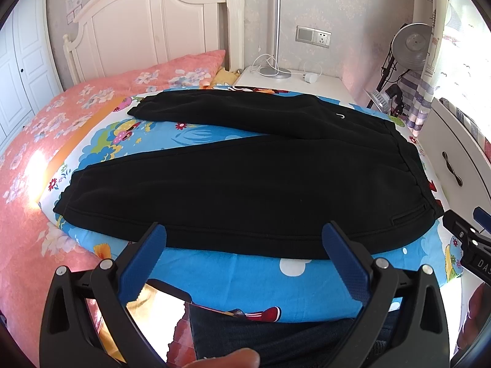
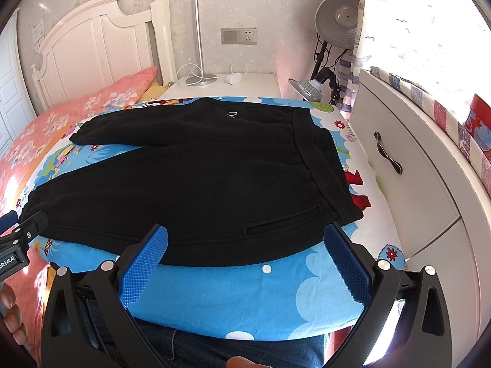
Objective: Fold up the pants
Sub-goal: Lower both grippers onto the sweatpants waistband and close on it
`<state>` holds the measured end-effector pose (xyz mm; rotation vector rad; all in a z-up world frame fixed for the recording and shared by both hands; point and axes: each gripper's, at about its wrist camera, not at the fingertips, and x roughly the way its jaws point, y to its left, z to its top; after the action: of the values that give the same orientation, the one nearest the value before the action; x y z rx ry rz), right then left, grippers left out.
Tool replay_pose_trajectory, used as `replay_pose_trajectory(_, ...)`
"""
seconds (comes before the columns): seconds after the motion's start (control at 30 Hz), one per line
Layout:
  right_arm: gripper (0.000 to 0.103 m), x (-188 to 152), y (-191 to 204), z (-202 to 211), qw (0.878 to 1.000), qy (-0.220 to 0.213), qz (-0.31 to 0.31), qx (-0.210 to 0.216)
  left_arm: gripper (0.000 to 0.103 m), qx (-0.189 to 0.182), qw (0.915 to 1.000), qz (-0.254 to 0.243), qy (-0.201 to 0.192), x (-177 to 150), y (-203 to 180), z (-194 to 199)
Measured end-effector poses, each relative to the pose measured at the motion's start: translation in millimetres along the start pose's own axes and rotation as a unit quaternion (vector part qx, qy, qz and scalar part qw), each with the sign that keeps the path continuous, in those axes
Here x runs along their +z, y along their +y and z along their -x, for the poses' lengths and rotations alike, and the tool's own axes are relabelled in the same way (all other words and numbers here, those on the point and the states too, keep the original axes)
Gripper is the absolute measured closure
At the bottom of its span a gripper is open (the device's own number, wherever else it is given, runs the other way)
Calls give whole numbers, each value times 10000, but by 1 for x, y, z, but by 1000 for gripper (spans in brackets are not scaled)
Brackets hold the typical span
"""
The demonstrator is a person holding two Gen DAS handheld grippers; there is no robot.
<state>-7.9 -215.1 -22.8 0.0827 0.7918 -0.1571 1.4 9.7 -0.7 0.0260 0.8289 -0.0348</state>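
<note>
both hand-held grippers, left and right, gape wide before flat black pants.

wall notice text unreadable

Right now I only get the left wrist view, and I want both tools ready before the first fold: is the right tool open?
Observer: Yes. The right tool is open and empty, poised at the near edge of the pants.
Operator: Where along that edge?
Observer: By the pocket slit, with the near corner of the waistband just off the tool's right side.
Operator: And how does my left tool look from that side?
Observer: The left tool shows at the edge of the right wrist view, with its tip by the near leg's cuff. I cannot tell whether it touches.
</note>
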Motion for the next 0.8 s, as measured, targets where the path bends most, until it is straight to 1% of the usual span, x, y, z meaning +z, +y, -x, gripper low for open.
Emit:
replay_pose_trajectory(0.17, 5, 0, -5, -7, 10000, 41, -19, 21, 2, -20, 10000, -19, 30, -2, 0, -3)
replay_pose_trajectory(0.2, 5, 1, -7, -11, 9999, 87, -46, 102, 2, -40, 10000, -25, 47, -3, 0, -4)
replay_pose_trajectory(0.23, 5, 4, -15, -20, 9990, 204, -152, 365, 2, -72, 9999, -33, 70, -4, 0, -6)
replay_pose_trajectory(0.27, 5, 6, -20, -26, 9980, 262, -238, 530, 2, -163, 9997, -43, 149, -6, 0, -12)
replay_pose_trajectory(0.3, 5, 13, -30, -36, 9970, 295, -361, 615, 2, -212, 9996, -42, 188, -7, -1, -15)
replay_pose_trajectory(0.33, 5, 18, -36, -41, 9966, 260, -425, 656, 2, -336, 9990, -32, 288, -8, -2, -23)
replay_pose_trajectory(0.37, 5, 24, -43, -47, 9963, 207, -483, 675, 2, -337, 9990, -46, 306, -9, -4, -27)
replay_pose_trajectory(0.43, 5, 41, -55, -67, 9963, 164, -594, 602, 2, -319, 9988, -75, 352, -8, -8, -37)
replay_pose_trajectory(0.5, 5, 61, -61, -91, 9966, 342, -492, 568, 2, -316, 9986, -85, 418, -1, -6, -45)
replay_pose_trajectory(0.53, 5, 77, -64, -109, 9978, 428, -300, 417, 2, -316, 9984, -90, 451, 2, -7, -50)
replay_pose_trajectory(0.63, 6, 117, -77, -146, 9994, 327, -83, -12, 2, -298, 9982, -90, 514, 16, -11, -67)
replay_pose_trajectory(0.67, 9, 129, -81, -157, 9994, 330, -42, -39, 2, -288, 9981, -68, 536, 23, -14, -77)
replay_pose_trajectory(0.73, 26, 158, -92, -188, 9990, 403, 7, -172, 2, -308, 9978, -25, 591, 32, -15, -85)
replay_pose_trajectory(0.77, 28, 170, -98, -202, 9987, 460, 14, -207, 2, -322, 9972, 37, 674, 39, -17, -98)
replay_pose_trajectory(0.8, 28, 181, -103, -216, 9984, 521, 12, -209, 2, -323, 9970, 51, 697, 41, -18, -102)
